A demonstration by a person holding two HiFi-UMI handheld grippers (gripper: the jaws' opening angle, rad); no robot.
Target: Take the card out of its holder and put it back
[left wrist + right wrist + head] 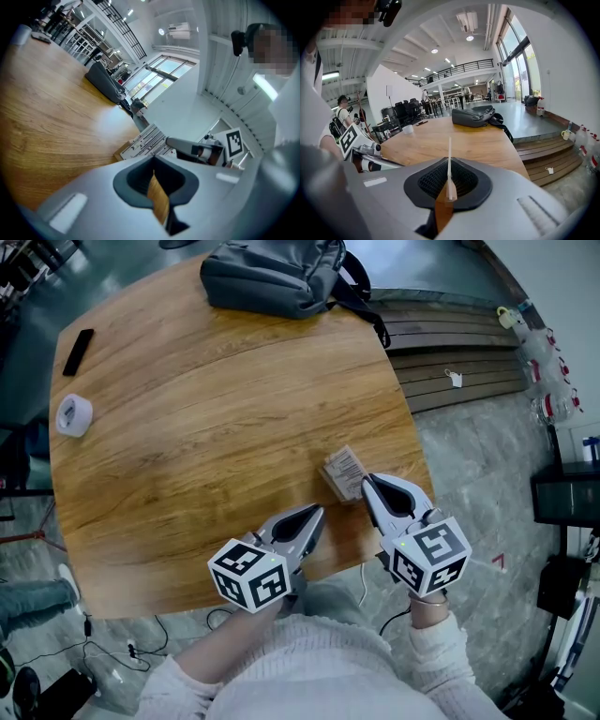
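A printed card (345, 472) with a tan piece under it sits near the right front edge of the wooden table (206, 427). My right gripper (367, 483) is shut on the card's near edge. In the right gripper view the card (449, 161) shows edge-on as a thin white sheet between the pads of the right gripper (449, 182). My left gripper (319, 513) rests shut on the table a short way left of the card, holding nothing. From the left gripper (155, 182) view, the card (146, 140) lies flat ahead with the right gripper's tip on it. I cannot tell the holder from the card.
A grey backpack (277, 277) lies at the table's far edge. A white tape roll (74, 414) and a black flat device (77, 351) sit at the far left. Wooden steps (455, 362) run past the table on the right. The table's front edge is just beneath both grippers.
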